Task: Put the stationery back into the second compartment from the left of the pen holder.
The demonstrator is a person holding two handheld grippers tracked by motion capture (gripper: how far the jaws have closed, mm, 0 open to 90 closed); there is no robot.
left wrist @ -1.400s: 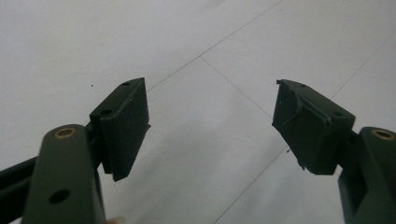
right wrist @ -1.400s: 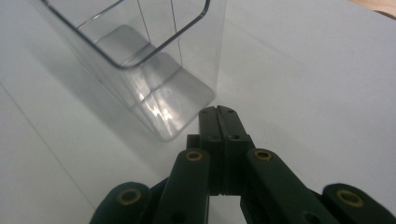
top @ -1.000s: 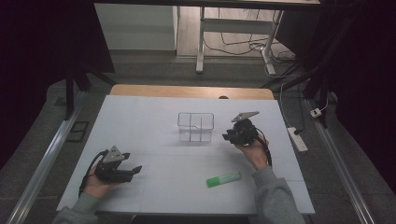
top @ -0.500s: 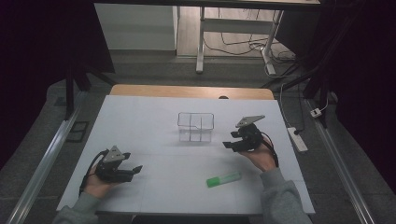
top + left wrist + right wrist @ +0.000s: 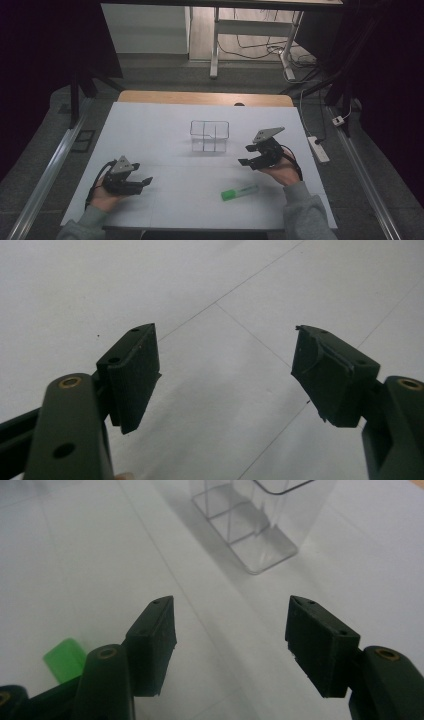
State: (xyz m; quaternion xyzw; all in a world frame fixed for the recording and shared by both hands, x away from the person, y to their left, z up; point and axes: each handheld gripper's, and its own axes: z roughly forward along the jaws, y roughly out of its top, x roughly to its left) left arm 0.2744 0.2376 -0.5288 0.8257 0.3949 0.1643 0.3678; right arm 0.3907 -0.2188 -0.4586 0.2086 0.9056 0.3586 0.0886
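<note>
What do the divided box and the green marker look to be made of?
Box: probably clear rigid plastic, glossy. The table shows through its walls and dividers, and its rounded rim catches light in the right gripper view. Marker: likely plastic, with an opaque bright green cap that looks smooth and a paler barrel; too small to be sure.

The high view looks forward and down from above the person's side of the white table (image 5: 165,135), far enough off to take in the whole top, both forearms at the bottom edge, and the floor beyond; the left gripper view rides close over the bare tabletop (image 5: 225,300), facing down along its two black jaws. The right gripper view sits just as low, facing across the table past its jaws toward the clear divided box (image 5: 255,525), with the green marker (image 5: 64,659) at its lower left; it shares that box (image 5: 209,135) and marker (image 5: 240,192) with the high view.
</note>
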